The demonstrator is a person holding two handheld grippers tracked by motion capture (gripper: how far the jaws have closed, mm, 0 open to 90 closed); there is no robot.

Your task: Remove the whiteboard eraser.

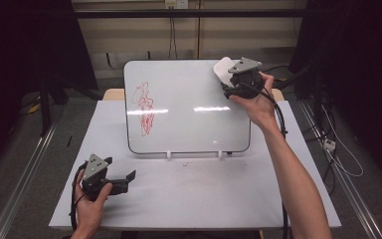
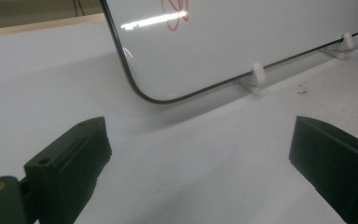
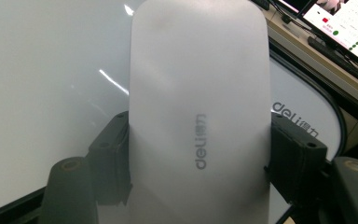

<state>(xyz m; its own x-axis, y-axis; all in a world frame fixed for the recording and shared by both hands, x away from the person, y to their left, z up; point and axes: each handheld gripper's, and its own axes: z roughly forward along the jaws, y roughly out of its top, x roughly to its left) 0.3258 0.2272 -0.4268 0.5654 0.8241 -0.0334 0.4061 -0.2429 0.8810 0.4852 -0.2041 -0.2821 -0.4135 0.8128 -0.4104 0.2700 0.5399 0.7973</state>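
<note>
A whiteboard point(image 1: 189, 109) leans on two white feet in the middle of the table, with a red scribble point(image 1: 144, 108) on its left side. My right gripper point(image 1: 231, 79) is at the board's top right corner, shut on a white eraser point(image 1: 222, 69); in the right gripper view the eraser point(image 3: 198, 107) is clamped between both jaws against the board point(image 3: 51, 93). My left gripper point(image 1: 129, 178) rests low near the table's front left, open and holding nothing. The left gripper view has the left gripper point(image 2: 198, 154) facing the board's lower left corner point(image 2: 142, 93) and the scribble point(image 2: 175, 14).
The white table point(image 1: 194, 199) has bare room in front of the board. A cable trails from the right gripper along the table's right side. Metal rails and floor cables point(image 1: 338, 159) lie beside the table. A screen point(image 3: 345, 23) stands beyond the board.
</note>
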